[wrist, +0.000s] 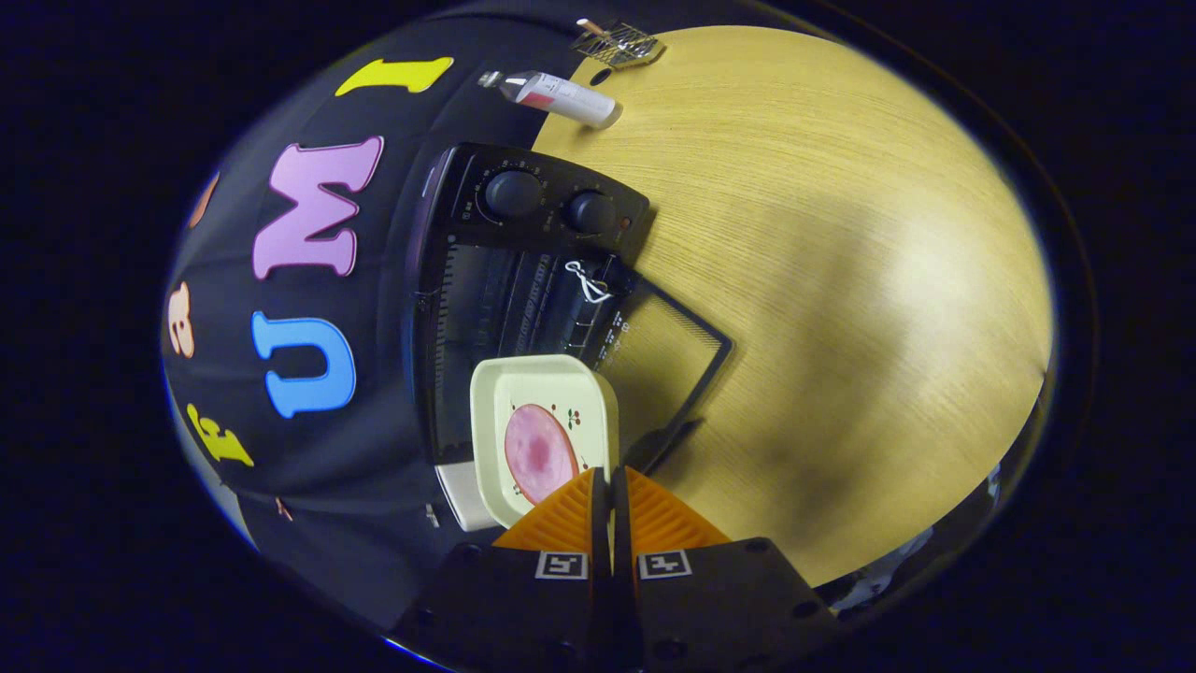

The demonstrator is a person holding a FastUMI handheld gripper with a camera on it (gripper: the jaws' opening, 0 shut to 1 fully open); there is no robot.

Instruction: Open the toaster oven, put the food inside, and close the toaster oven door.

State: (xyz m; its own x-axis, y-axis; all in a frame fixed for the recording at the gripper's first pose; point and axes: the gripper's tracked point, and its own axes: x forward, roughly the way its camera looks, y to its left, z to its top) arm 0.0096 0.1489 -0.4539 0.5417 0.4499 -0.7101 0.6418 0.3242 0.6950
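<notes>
Gripper [603,481] fingers pressed together on the near rim of the plate [547,374], pinching it by that edge; almost no gap shows between the tips. Plate is a cream square dish with a small cherry print, carrying a round pink slice of ham [539,453] that lies just ahead of the fingertips. Plate is held in the air in front of the toaster oven [523,280], its far edge overlapping the open mouth; can't tell whether it touches the rack yet. Oven is black, two knobs [512,193] on its control panel, dark cavity with rack wires visible. Door [668,360] is dropped fully open, glass pane lying out toward the right over the wooden table [841,280], handle at its outer edge. Farther off on the table, a tube [556,93] lies on its side beyond the oven, and a small wire rack [621,44] sits at the table's far edge. Step in hand: opening looks done, food is being carried in, so roughly midway. Next move likely calls for keeping the plate level so the ham doesn't slide, pushing straight along the fingers into the cavity above the rack, clearing the door, then letting go and backing out. Door closing remains after that.
</notes>
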